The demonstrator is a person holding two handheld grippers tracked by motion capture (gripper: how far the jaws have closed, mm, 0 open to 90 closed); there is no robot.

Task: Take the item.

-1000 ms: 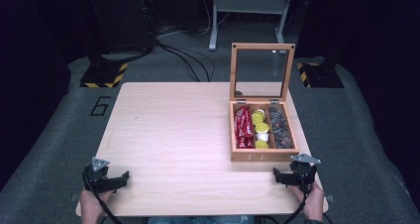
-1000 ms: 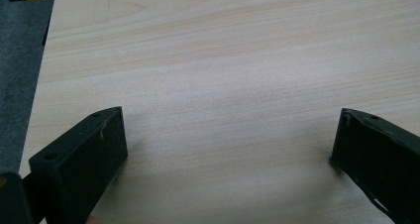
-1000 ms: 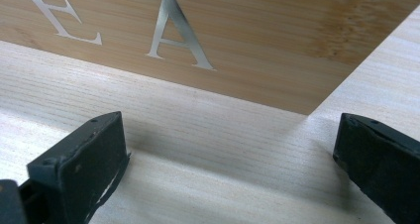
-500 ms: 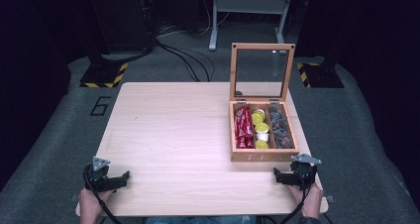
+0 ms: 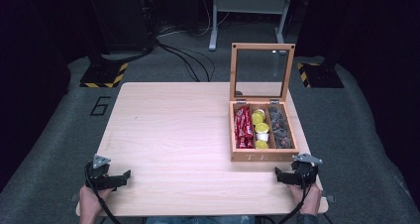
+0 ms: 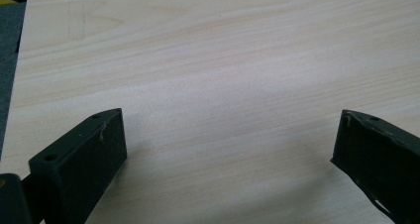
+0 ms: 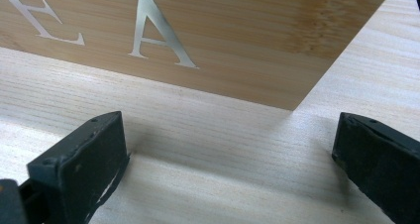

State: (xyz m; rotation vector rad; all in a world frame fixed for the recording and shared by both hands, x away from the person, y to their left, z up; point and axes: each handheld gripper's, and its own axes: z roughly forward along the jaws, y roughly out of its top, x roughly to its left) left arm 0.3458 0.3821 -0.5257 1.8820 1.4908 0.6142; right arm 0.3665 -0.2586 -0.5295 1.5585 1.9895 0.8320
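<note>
A wooden tea box stands on the right half of the table, its glass lid raised upright. Inside lie red packets on the left, yellow and white cups in the middle and dark pieces on the right. My right gripper rests at the table's front right, open, just in front of the box's front wall with its white lettering. At the front left corner my left gripper sits open over bare wood, nothing between its jaws.
Grey floor mat surrounds the table, marked with a "6" at the left. Black cables, a yellow-and-black striped base and a metal stand lie beyond the far edge.
</note>
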